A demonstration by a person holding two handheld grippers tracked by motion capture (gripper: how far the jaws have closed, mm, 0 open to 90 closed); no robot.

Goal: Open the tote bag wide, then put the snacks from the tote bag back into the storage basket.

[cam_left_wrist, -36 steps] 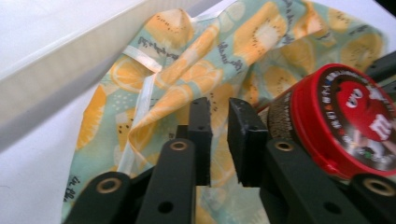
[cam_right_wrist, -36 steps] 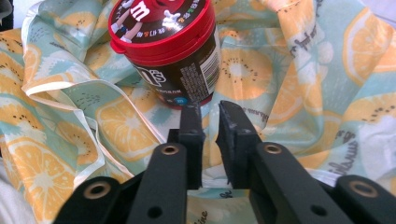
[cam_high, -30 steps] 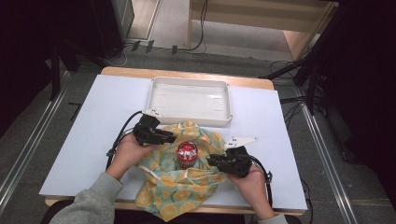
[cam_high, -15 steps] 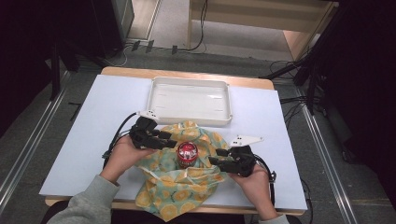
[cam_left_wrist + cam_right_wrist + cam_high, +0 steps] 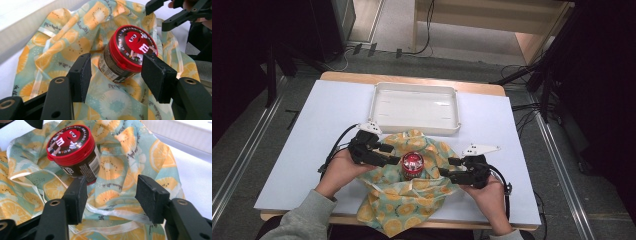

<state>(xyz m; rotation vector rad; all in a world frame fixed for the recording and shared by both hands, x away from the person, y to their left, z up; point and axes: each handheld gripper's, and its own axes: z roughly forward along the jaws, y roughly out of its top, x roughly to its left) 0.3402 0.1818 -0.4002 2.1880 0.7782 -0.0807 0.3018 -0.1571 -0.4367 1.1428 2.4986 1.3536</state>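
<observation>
table [image 5: 312,125] holding tray [image 5: 414,106] | bag [image 5: 412,205] lying soft, floppy, near front edge | jar [image 5: 412,164] standing on it, rigid, light, slick lid; grip sides | left gripper [image 5: 393,159] gaping beside jar | right gripper [image 5: 447,167] gaping over cloth
</observation>
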